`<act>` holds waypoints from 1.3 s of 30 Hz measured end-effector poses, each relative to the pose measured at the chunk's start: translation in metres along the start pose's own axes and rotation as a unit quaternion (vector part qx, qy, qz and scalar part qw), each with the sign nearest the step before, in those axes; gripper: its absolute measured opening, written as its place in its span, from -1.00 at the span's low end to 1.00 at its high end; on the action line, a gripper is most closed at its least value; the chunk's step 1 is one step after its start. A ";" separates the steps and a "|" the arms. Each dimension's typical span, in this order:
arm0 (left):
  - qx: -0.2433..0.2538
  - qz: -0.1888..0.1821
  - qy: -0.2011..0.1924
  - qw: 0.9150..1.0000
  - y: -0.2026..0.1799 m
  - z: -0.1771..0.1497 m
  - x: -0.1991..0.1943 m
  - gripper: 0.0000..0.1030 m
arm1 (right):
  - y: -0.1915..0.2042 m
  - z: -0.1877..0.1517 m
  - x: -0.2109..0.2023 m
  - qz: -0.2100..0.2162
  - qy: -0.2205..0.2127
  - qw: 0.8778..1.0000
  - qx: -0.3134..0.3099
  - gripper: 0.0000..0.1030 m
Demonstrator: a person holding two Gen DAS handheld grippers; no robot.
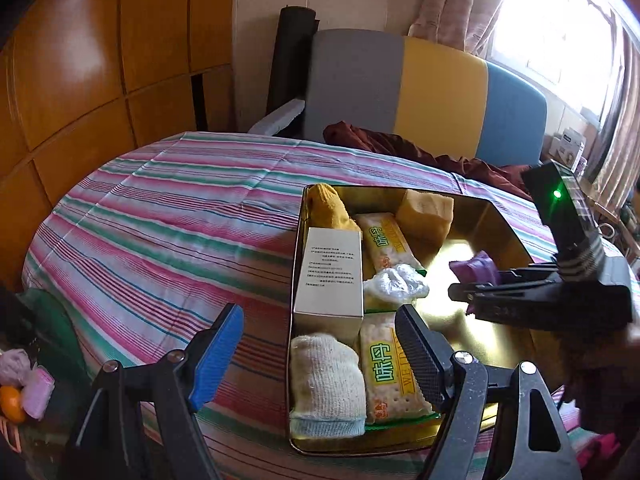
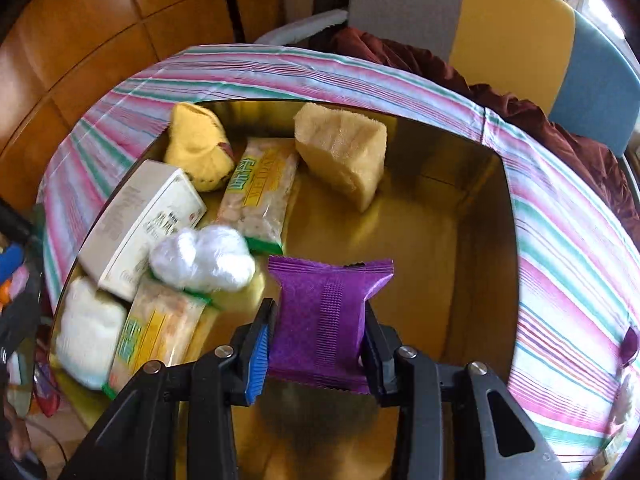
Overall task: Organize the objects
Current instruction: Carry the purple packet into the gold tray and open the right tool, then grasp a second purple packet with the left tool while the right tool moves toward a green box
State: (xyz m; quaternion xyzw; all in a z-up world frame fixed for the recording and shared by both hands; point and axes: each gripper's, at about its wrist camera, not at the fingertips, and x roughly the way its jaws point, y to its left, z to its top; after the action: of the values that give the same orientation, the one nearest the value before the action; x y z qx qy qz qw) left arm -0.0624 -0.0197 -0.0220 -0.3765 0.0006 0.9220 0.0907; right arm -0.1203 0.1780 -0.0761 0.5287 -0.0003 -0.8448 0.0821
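A gold metal tin (image 1: 508, 224) (image 2: 472, 184) lies open on the striped tablecloth. My right gripper (image 2: 316, 328) is shut on a purple snack packet (image 2: 326, 316) and hangs over the bare right part of the tin. In the left wrist view the right gripper (image 1: 476, 292) reaches in from the right, the purple packet (image 1: 476, 266) showing behind its fingers. My left gripper (image 1: 320, 344) stands open over the tin's near left end with nothing between its fingers. The tin's left side holds a white box (image 1: 328, 276), cracker packs (image 1: 390, 368), socks (image 1: 326, 384) and a crumpled white bag (image 2: 202, 258).
A yellow sponge-like block (image 2: 344, 148) leans in the tin's far end beside a yellow sock (image 2: 200, 144). A dark red cloth (image 1: 420, 152) lies at the table's far edge before a grey, yellow and blue chair back (image 1: 440, 92). An orange (image 1: 12, 402) sits at lower left.
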 end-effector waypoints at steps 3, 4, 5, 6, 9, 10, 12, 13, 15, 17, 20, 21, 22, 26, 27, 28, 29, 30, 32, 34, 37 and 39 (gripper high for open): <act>0.001 0.001 0.003 1.000 -0.001 -0.002 0.002 0.53 | 0.003 0.003 0.004 0.021 0.000 1.000 0.004 -0.20; 0.001 0.002 0.004 1.000 -0.001 -0.003 0.003 0.53 | 0.003 0.002 0.004 0.029 0.002 1.000 0.006 -0.20; 0.001 0.002 0.006 1.000 -0.001 -0.003 0.004 0.53 | 0.003 0.002 0.004 0.040 0.003 0.999 0.009 -0.19; 0.001 0.002 0.006 1.000 -0.002 -0.004 0.004 0.53 | 0.002 0.001 0.002 0.049 0.001 0.999 0.012 -0.16; 0.005 0.004 0.009 1.000 -0.004 -0.006 0.005 0.53 | -0.005 -0.003 -0.007 0.055 -0.008 0.998 0.020 -0.14; 0.006 0.004 0.009 1.000 -0.005 -0.007 0.005 0.53 | -0.007 -0.004 -0.009 0.056 -0.010 0.998 0.023 -0.14; 0.007 0.004 0.008 1.000 -0.007 -0.008 0.005 0.53 | -0.012 -0.008 -0.015 0.059 -0.015 0.998 0.029 -0.14; 0.009 0.005 0.007 1.000 -0.009 -0.008 0.005 0.53 | -0.015 -0.010 -0.019 0.061 -0.019 0.997 0.032 -0.14; 0.011 0.005 0.009 1.000 -0.011 -0.010 0.005 0.53 | -0.019 -0.016 -0.027 0.060 -0.026 0.997 0.037 -0.14; 0.012 0.004 0.010 1.000 -0.014 -0.011 0.005 0.54 | -0.021 -0.018 -0.032 0.055 -0.031 0.997 0.040 -0.14; 0.017 0.003 0.009 1.000 -0.018 -0.013 0.003 0.54 | -0.027 -0.021 -0.044 0.052 -0.043 0.997 0.047 -0.14; 0.019 0.002 0.008 1.000 -0.019 -0.013 0.002 0.54 | -0.031 -0.022 -0.049 0.050 -0.049 0.996 0.051 -0.14; 0.020 0.002 0.008 1.000 -0.021 -0.013 0.001 0.54 | -0.035 -0.024 -0.054 0.049 -0.055 0.996 0.055 -0.14; 0.027 0.000 0.006 1.000 -0.028 -0.013 -0.002 0.56 | -0.056 -0.031 -0.077 0.042 -0.080 0.993 0.072 -0.14; 0.029 -0.001 0.004 1.000 -0.029 -0.013 -0.003 0.56 | -0.063 -0.034 -0.084 0.037 -0.086 0.993 0.077 -0.14; 0.031 -0.001 0.003 1.000 -0.031 -0.012 -0.004 0.57 | -0.069 -0.034 -0.086 0.031 -0.090 0.992 0.081 -0.14; 0.033 -0.002 0.001 0.999 -0.033 -0.013 -0.005 0.58 | -0.076 -0.036 -0.091 0.026 -0.093 0.992 0.085 -0.14; 0.035 -0.002 -0.001 0.999 -0.035 -0.013 -0.006 0.58 | -0.084 -0.038 -0.096 0.020 -0.096 0.991 0.091 -0.14; 0.041 -0.004 -0.005 0.999 -0.039 -0.012 -0.008 0.59 | -0.101 -0.044 -0.105 0.006 -0.100 0.990 0.100 -0.13; 0.047 -0.006 -0.007 0.999 -0.044 -0.011 -0.010 0.59 | -0.121 -0.053 -0.113 -0.013 -0.101 0.988 0.112 -0.12; 0.056 -0.013 -0.009 0.998 -0.053 -0.009 -0.011 0.61 | -0.155 -0.068 -0.125 -0.039 -0.102 0.984 0.141 -0.12; 0.065 -0.017 -0.010 0.998 -0.060 -0.009 -0.012 0.61 | -0.180 -0.079 -0.132 -0.056 -0.104 0.979 0.166 -0.12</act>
State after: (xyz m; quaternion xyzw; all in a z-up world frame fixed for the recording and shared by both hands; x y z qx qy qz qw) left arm -0.0383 0.0371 -0.0160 -0.3605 0.0528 0.9221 0.1305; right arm -0.0184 0.3810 -0.0091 0.4431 -0.1199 -0.8868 -0.0547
